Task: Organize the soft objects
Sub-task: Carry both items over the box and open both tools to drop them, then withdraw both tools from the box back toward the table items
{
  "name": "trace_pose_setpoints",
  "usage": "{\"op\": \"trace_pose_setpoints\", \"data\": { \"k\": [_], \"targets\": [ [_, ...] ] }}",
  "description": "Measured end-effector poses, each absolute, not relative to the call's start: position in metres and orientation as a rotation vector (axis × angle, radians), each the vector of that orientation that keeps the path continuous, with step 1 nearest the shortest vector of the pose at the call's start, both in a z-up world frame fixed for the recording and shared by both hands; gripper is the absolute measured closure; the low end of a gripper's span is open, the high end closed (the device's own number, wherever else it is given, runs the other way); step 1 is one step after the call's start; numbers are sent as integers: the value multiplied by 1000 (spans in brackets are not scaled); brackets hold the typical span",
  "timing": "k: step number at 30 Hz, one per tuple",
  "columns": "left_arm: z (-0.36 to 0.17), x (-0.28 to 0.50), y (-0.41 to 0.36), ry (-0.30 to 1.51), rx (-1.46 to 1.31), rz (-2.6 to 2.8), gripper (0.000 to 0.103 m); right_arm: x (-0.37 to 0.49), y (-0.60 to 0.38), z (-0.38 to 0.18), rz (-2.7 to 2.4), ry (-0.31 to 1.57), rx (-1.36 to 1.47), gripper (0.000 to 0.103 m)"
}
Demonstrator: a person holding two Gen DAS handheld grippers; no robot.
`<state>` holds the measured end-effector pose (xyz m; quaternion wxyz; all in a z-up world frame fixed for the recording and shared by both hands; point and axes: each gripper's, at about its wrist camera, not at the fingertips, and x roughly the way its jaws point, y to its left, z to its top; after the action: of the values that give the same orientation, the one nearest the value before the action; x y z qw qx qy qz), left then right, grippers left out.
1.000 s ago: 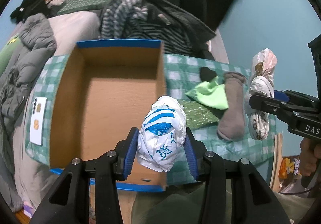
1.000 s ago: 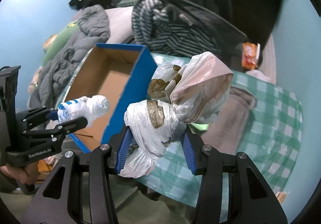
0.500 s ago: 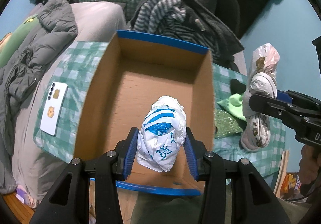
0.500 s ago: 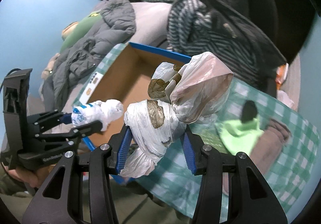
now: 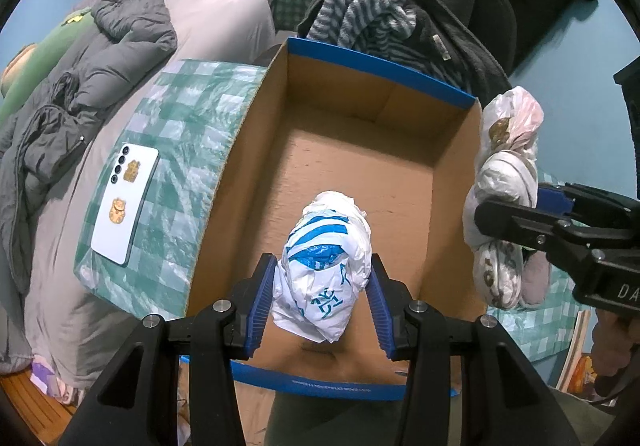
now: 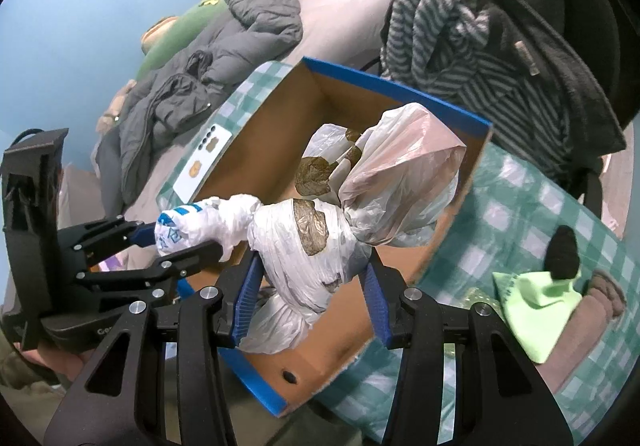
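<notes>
Now the box (image 5: 360, 174) takes up most of what I see: brown card with a blue rim, open at the top, its floor bare, lying on the checked cloth (image 5: 180, 150) over the bed. Behind its far wall hangs a heap of dark and striped clothes (image 5: 400, 18); a grey jacket (image 5: 100, 58) sprawls to the left, and a white phone (image 5: 124, 202) lies on the cloth just beside the box's left wall.

My left tongs (image 5: 320, 286) pinch a white-and-blue bag (image 5: 324, 266), both pads pressed into its sides. It hangs over the box's near half, inside the rim, its long axis running away from me along the fingers. From here I judge the drop is straight down, with open floor on every side.

My right tongs (image 6: 312, 278) pinch a knotted bundle (image 6: 344, 214) of white and pinkish bags, pads squeezed on its waist. It sits by the box's right wall, right at the rim; I cannot tell that it has fully cleared it. So the left hand is the better placed, and the right likely needs to come further in over the wall first.

On the cloth to the right, well apart from the box, a green cloth (image 6: 536, 302) and a brown sock (image 6: 600, 298) wait.
</notes>
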<state>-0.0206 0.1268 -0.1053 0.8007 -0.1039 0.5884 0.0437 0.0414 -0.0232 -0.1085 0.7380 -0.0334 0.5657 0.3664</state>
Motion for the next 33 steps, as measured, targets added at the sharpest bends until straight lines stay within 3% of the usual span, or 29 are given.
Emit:
{"op": "trace_pose_setpoints", "data": {
  "k": [5, 6, 8, 10, 20, 33],
  "targets": [
    [-107, -18, 131, 1271, -204, 103, 53, 44, -12, -113, 797, 1247, -94, 50],
    [-107, -17, 132, 1272, -203, 103, 51, 44, -10, -113, 795, 1246, -99, 46],
    [-107, -17, 133, 1275, -197, 108, 48, 45, -8, -113, 784, 1236, -98, 24],
    [-108, -16, 134, 1282, -192, 111, 47, 45, -8, -111, 776, 1220, -90, 20],
    [-97, -15, 133, 1247, -161, 109, 30, 47, -17, -101, 740, 1182, -67, 20],
    [-90, -7, 99, 1224, -103, 16, 30, 39, -61, -89, 662, 1144, 25, 20]
  ]
}}
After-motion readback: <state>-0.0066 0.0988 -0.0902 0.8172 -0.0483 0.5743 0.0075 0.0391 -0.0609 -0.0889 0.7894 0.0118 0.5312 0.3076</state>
